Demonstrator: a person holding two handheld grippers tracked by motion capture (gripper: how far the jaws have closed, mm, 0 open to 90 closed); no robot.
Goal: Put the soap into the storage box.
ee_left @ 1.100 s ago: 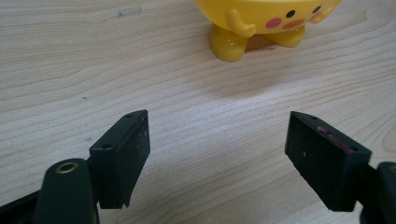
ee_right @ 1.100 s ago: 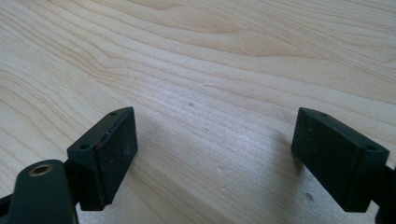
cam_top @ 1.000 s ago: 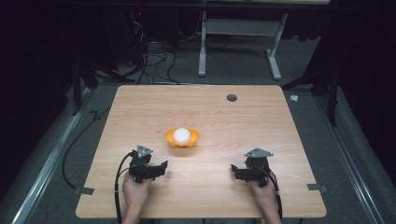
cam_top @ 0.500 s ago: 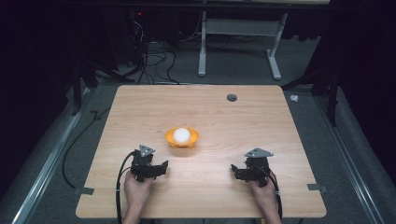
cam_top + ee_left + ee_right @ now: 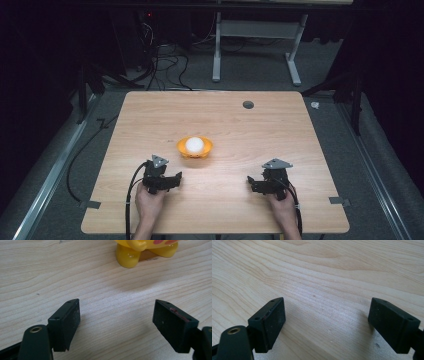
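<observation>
A small orange-yellow bowl-like figure (image 5: 195,148) holding a white ball (image 5: 194,145) stands at the middle of the wooden table (image 5: 280,130). Its glossy yellow feet with pink spots (image 5: 140,251) appear at the top of the left gripper view. My left gripper (image 5: 175,179) rests on the table just in front and left of it, jaws wide apart with bare wood between them (image 5: 116,320). My right gripper (image 5: 251,184) rests near the front right, also open over bare wood (image 5: 327,320). A hand holds each gripper.
A dark round grommet (image 5: 248,104) sits near the table's far edge. Cables trail from both grippers over the front edge. Behind the table lie floor cables (image 5: 160,65) and a white desk frame (image 5: 255,45). Metal rails flank the table.
</observation>
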